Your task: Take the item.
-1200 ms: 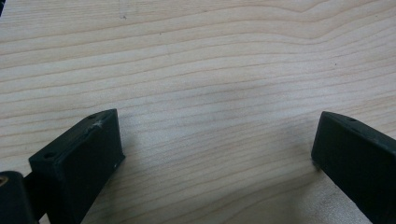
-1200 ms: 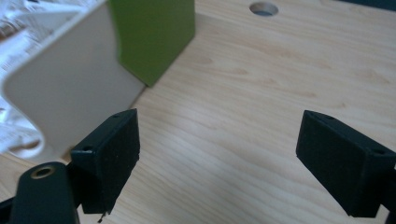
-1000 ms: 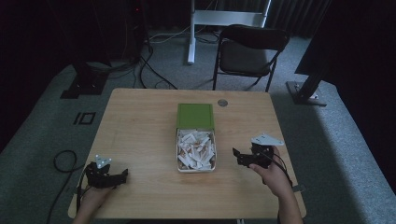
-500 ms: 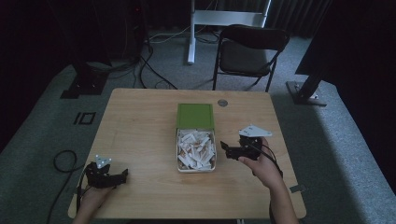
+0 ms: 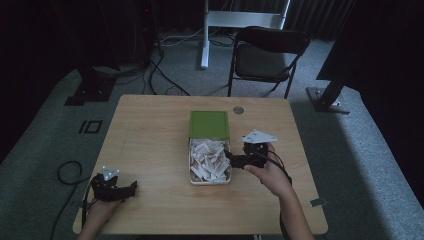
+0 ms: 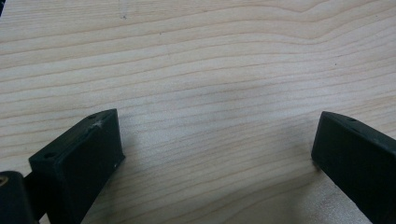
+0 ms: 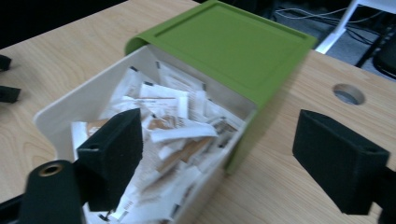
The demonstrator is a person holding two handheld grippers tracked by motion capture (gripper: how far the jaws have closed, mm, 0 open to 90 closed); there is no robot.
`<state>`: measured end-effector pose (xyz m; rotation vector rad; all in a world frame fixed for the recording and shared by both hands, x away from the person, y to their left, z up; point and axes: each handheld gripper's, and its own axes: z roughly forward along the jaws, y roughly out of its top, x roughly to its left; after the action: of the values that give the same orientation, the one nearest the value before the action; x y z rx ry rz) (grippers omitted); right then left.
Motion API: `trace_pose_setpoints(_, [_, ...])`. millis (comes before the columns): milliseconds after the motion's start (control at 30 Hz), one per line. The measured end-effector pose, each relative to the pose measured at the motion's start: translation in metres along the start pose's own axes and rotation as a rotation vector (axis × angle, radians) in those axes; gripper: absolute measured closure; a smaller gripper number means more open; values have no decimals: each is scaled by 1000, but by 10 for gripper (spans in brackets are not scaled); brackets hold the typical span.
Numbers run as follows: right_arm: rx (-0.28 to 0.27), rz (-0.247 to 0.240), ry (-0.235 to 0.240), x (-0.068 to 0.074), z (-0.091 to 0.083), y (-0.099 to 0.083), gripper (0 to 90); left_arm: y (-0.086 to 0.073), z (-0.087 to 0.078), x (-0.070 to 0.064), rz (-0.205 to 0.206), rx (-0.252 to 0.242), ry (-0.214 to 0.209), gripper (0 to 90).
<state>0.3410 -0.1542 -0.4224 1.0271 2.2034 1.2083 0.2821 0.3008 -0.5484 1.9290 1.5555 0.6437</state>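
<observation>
Now right gripper (image 5: 231, 158) jaws straddle the box (image 7: 140, 154) rim.

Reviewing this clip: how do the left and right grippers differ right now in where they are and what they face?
The left black two-jaw gripper sits near the wooden table's front left corner; the right black two-jaw gripper is at the right rim of the white open box of paper packets. The left gripper's jaws frame bare wood; the right's frame packets and the green lid. Both are open and hold nothing.

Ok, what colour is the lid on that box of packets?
Green: the lid half covers the white box, clearest in the right gripper view.
</observation>
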Motion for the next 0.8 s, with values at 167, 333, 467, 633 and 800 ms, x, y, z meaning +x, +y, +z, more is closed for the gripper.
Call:
trace_pose_setpoints(167, [7,-35,45,13,12,7,169,0,0,0,0,0,0,26])
trace_pose_setpoints(333, [23,-62,68,21,23,10,181,0,0,0,0,0,0,26])
trace_pose_setpoints(467, [35,-63,89,26,31,12,195,0,0,0,0,0,0,26])
trace_pose_setpoints(633, [57,-69,97,30,40,12,224,0,0,0,-2,-1,0,26])
trace_pose_setpoints(800, [86,-79,105,33,49,10,253,0,0,0,-2,-1,0,27])
